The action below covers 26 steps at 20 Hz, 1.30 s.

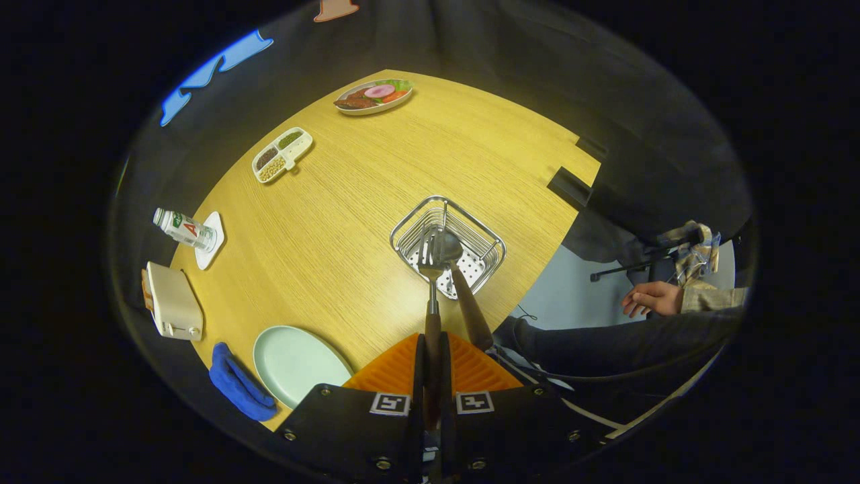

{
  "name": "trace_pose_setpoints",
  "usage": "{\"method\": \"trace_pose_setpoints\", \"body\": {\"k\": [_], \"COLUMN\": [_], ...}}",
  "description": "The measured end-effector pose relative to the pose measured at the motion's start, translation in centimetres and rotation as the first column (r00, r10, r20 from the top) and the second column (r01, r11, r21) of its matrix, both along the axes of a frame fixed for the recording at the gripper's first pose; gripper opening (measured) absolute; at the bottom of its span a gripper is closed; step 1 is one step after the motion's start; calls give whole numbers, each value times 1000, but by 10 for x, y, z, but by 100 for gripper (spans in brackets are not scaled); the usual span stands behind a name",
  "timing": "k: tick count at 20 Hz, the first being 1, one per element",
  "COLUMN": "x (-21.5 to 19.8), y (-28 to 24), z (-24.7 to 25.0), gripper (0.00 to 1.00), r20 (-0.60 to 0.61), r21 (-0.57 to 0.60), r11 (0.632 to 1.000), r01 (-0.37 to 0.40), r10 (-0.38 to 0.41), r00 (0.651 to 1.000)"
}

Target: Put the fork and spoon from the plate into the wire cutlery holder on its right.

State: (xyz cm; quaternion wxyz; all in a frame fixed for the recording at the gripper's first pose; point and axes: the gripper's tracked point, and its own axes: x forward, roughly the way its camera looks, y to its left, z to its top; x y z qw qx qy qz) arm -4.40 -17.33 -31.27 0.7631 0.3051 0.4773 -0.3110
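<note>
Cutlery filled your gripper (431, 376): its two fingers were pressed together on the wooden handle of the fork (431, 269), and the spoon (451, 252) ran alongside it, its handle angling off to the right of the fingers, so whether both fingers truly pinched the spoon could not be told. Both heads pointed straight ahead and hung over the near side of the wire cutlery holder (410, 225), a square metal basket standing just beyond the fingertips on the wooden table (349, 202). The pale green plate (295, 363) lay bare, down and to the left of the fingers, with a blue cloth (238, 386) just beside it.

Judged from this, you were at the drop. To do it well you needed to carry the heads on to the middle of the basket, tip the handles up so the heads went in first, get low inside the wire rim, and only then part the fingers. The spoon looked loosely held; a quick tilt could have let it slide out early and strike the rim.

Far ahead stood two food dishes (373, 96); to the left, a bottle (185, 228) and a toaster (173, 300). A person's hand (650, 298) rested off to the right.
</note>
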Motion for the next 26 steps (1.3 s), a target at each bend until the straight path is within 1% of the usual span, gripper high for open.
{"method": "trace_pose_setpoints", "body": {"k": [2, 3, 4, 5, 6, 7, 10, 12, 19, 23, 26], "x": [1, 3, 9, 11, 11, 10, 11, 12, 16, 24, 40], "y": [-5, -6, -4, -3, -6, -6, -6, -6, -5, -11, -14], "z": [2, 5, 10, 12, 11, 14, 16, 18, 24, 40, 68], "gripper": [11, 12, 15, 45, 56, 58, 58, 66, 67, 67, 67], "r20": [11, 29, 59, 69, 70, 71, 62, 53, 44, 97, 187], "r21": [-10, -12, -7, -8, -17, -28, -61, -81, -138, -203, -294], "r11": [1000, 1000, 1000, 1000, 1000, 1000, 998, 996, 987, 976, 951], "r01": [8, 12, 14, 17, 15, 8, -19, -36, -77, -78, -93], "r10": [-8, -12, -14, -16, -14, -6, 22, 40, 84, 99, 153], "r00": [1000, 1000, 998, 998, 997, 997, 998, 998, 996, 990, 970]}}
